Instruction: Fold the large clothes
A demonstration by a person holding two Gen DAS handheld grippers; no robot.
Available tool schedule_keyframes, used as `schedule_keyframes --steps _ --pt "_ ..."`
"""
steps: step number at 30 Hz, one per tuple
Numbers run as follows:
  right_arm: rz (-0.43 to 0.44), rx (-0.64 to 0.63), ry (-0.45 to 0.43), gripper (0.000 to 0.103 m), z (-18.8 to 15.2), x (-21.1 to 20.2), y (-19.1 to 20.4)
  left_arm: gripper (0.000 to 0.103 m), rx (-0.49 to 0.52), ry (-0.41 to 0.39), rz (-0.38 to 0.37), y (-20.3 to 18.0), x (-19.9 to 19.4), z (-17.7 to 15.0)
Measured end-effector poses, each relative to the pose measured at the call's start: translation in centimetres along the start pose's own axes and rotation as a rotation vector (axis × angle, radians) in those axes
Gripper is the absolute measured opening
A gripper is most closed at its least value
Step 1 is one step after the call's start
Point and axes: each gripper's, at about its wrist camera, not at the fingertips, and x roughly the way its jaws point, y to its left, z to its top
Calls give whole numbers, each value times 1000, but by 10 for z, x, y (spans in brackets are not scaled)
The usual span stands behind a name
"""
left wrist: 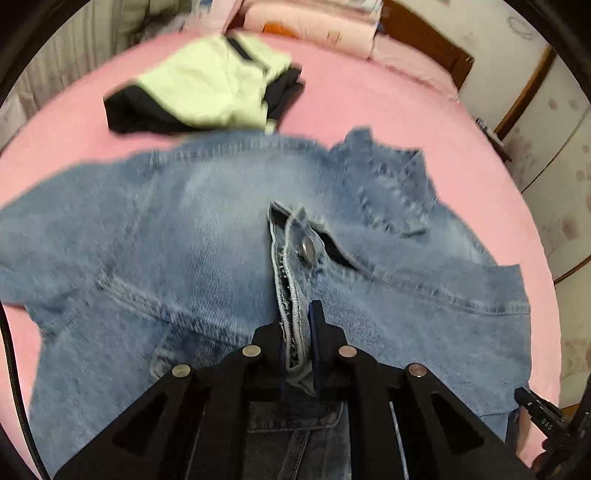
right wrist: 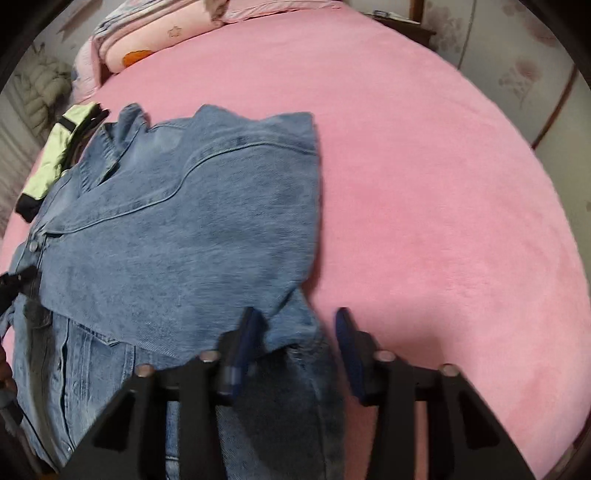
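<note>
A blue denim jacket [left wrist: 207, 240] lies spread on the pink bed [left wrist: 369, 107], partly folded, with a metal button [left wrist: 308, 248] at its front placket. My left gripper [left wrist: 299, 332] is shut on the button placket edge of the jacket. In the right wrist view the jacket [right wrist: 192, 221] has a sleeve or side panel folded over its body. My right gripper [right wrist: 295, 332] is open above the jacket's right edge, its blue pads [right wrist: 345, 332] apart, one over denim and one over the pink bed [right wrist: 443, 221]. It holds nothing.
A folded pale-green and black garment [left wrist: 207, 85] lies beyond the jacket, also in the right wrist view [right wrist: 55, 147]. Pink pillows and bedding [left wrist: 317, 26] sit at the head of the bed. A wooden headboard [left wrist: 424, 40] and wardrobe doors [left wrist: 546, 122] stand at the right.
</note>
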Motion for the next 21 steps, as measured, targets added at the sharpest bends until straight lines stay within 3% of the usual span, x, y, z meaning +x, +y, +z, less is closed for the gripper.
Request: schedule_keyframes --steps 1,4,6,10,13,16,21 --pt "-5 3 -20 20 -2 -3 0 8 13 -15 11 -1 0 -1" --pt "-15 30 -19 19 -12 2 -3 9 25 74 68 6 29 -10" --pt "-46 7 -10 20 -12 4 3 11 28 88 67 10 36 -14" --pt "-61 -32 1 27 -2 -10 11 29 62 84 80 8 20 -5" --pt "25 15 -16 31 8 -27 2 29 48 61 59 13 -3 4" --pt "29 30 -53 32 28 -39 -3 30 64 -13 26 9 -25 22" --pt "38 5 -116 32 79 -37 4 30 107 -50 -61 -23 -10 60"
